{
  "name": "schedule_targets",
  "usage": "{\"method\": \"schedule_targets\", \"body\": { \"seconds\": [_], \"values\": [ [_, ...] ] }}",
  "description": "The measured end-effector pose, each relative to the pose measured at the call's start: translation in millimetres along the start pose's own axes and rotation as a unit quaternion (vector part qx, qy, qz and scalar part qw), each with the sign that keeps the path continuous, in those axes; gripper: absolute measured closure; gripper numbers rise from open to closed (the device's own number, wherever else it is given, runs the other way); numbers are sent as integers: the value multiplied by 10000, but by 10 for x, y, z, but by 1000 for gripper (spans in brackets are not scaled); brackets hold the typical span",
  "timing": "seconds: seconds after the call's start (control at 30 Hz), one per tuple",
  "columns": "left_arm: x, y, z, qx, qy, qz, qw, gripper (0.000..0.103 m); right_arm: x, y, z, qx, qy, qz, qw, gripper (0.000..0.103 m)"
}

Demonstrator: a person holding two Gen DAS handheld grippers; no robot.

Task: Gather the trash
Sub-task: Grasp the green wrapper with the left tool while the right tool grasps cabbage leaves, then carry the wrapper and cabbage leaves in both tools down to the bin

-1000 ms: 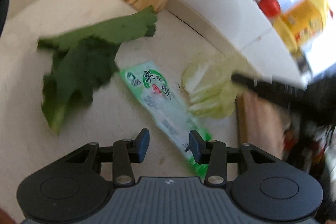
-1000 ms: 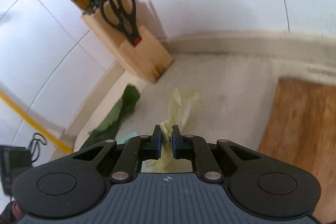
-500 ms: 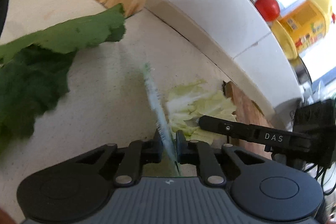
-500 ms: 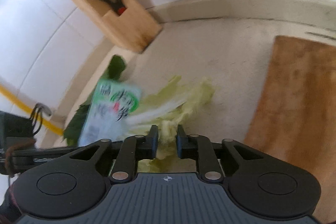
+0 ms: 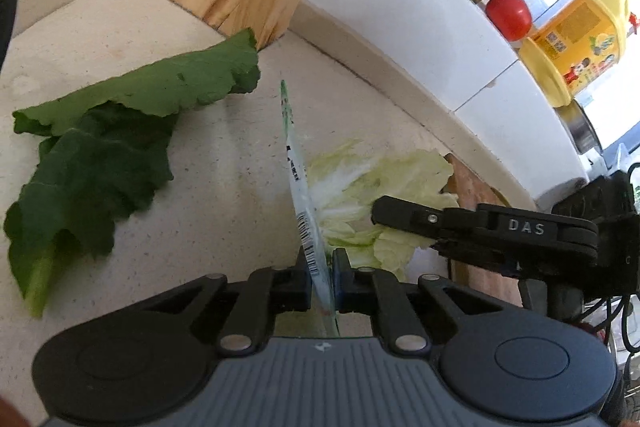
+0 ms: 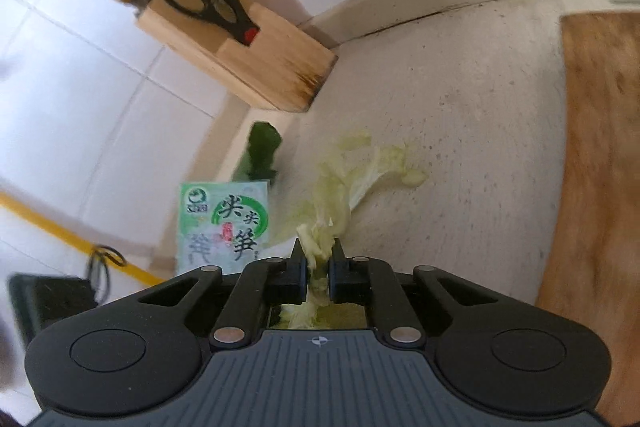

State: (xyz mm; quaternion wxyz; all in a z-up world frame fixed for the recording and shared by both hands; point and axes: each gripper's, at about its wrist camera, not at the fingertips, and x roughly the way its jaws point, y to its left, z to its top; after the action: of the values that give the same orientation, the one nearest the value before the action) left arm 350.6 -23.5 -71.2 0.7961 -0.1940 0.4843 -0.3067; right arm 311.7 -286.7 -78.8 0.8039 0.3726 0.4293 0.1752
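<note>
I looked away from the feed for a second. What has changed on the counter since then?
The left gripper closed its jaws on the green snack wrapper, which lay flat before, and lifted it edge-up. The right gripper stayed shut on the pale cabbage leaf and raised its near end, the far end trailing on the counter. The dark green leaf, knife block and cutting board stayed put.

Speckled beige countertop (image 6: 460, 115), white tiled wall (image 6: 80, 99), bright window ledge (image 5: 400, 7)
</note>
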Motion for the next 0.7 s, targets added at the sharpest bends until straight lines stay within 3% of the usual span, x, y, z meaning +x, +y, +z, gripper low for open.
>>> {"method": "schedule_targets", "body": {
  "seconds": [0.43,0.7],
  "values": [
    [-538,-405,-112,456,-576,111,9972,93,-559,272,-111,-265,-450,339,9981,89],
    [-772,-603,-295,576,-807,387,9943,93,-650,375,-234,-438,-328,558,9969,89]
  ]
}}
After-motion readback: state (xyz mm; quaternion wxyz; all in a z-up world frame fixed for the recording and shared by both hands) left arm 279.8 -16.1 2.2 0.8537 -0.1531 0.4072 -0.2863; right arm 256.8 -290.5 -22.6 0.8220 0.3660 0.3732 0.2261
